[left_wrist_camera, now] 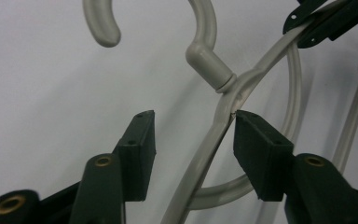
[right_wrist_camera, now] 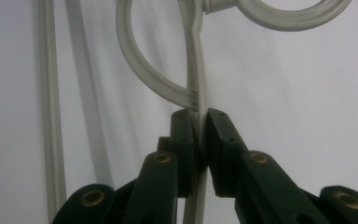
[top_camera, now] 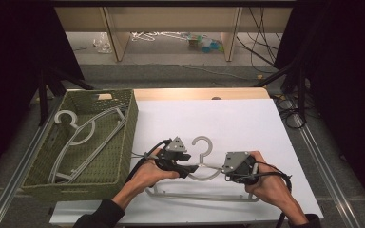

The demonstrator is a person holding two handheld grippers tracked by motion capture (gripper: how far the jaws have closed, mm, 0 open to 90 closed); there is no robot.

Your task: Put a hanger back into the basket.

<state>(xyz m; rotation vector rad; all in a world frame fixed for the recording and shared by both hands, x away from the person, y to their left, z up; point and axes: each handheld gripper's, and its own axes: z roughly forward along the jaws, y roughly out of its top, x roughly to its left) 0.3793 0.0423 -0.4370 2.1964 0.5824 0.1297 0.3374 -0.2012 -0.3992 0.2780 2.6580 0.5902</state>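
A grey plastic hanger point(top_camera: 210, 145) lies on the white table top point(top_camera: 247, 118), hook pointing away from me. My left gripper point(top_camera: 189, 169) is at the hanger's left shoulder, just below the hook. In the left gripper view it point(left_wrist_camera: 193, 122) stands open, with the hanger's arm point(left_wrist_camera: 214, 135) running between the jaws and touching the right pad point(left_wrist_camera: 261, 149). My right gripper point(top_camera: 224, 170) is at the right shoulder. Seen in the right gripper view, it point(right_wrist_camera: 198, 116) is shut on the thin arm of the hanger point(right_wrist_camera: 196, 56). The right gripper point(left_wrist_camera: 326, 23) also appears at the top right of the left gripper view.
A green woven basket point(top_camera: 129, 137) stands at the table's left and holds more grey hangers point(top_camera: 83, 137). The hanger's bottom bar point(top_camera: 204, 194) lies near the front edge. White surface stretches behind and right of the hook. Shelving and cables sit beyond the table.
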